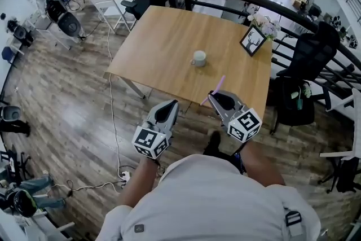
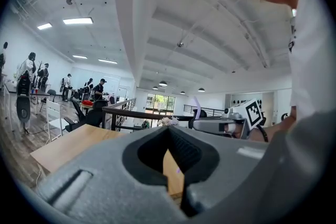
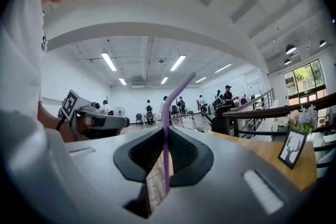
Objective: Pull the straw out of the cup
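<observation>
A white cup (image 1: 198, 58) stands alone near the middle of the wooden table (image 1: 163, 42), with no straw in it. The purple straw (image 1: 214, 90) is off the table's near edge, pinched at its lower end by my right gripper (image 1: 215, 98), which is shut on it. In the right gripper view the straw (image 3: 166, 128) rises from between the jaws and bends over to the right at the top. My left gripper (image 1: 171, 106) is held beside the right one, shut with nothing between its jaws (image 2: 176, 186). Both grippers are level in front of the person's body, well short of the cup.
A framed deer picture (image 1: 253, 40) and a bunch of flowers (image 1: 265, 25) sit at the table's far right corner. A dark railing (image 1: 271, 5) curves behind the table. Black office chairs (image 1: 307, 59) stand to the right. A cable (image 1: 113, 121) runs over the wooden floor at the left.
</observation>
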Demonstrator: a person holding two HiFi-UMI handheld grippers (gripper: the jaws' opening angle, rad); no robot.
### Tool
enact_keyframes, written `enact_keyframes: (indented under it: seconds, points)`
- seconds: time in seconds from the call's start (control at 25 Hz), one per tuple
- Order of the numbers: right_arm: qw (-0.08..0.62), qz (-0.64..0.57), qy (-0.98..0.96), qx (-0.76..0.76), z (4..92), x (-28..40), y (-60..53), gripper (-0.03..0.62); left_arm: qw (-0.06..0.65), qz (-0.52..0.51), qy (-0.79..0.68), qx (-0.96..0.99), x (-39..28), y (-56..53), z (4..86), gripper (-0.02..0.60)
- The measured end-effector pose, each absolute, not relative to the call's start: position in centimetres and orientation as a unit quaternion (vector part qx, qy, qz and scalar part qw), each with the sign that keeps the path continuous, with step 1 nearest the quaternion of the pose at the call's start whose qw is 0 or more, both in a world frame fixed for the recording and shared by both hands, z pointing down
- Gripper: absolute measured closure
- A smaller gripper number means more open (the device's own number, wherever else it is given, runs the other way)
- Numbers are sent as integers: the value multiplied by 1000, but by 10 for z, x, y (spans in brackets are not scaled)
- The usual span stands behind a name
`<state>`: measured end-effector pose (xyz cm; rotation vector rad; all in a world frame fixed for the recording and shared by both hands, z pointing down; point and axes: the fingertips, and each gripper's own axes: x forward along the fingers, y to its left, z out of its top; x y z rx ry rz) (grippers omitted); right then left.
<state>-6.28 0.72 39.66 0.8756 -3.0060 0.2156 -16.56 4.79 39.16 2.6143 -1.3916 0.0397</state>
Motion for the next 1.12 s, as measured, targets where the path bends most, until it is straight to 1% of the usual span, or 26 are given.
enact_keyframes:
  seconds: [0.28,0.6,0.88,1.12]
  points:
    - [-7,70,-951,301,393,-78,60,560,79,7,-463,883,-185,96,385,577]
    - [-14,64,-949,308,385,-97,91,560,79,2,-461,884,-205,124,386,578]
    - [-17,75,-949,307,385,-91,97,560,62,4,-453,889,-192,129,377,578]
    - [-15,73,-949,306,381,-100,106,560,63,-3,-452,890,-201,139,376,578]
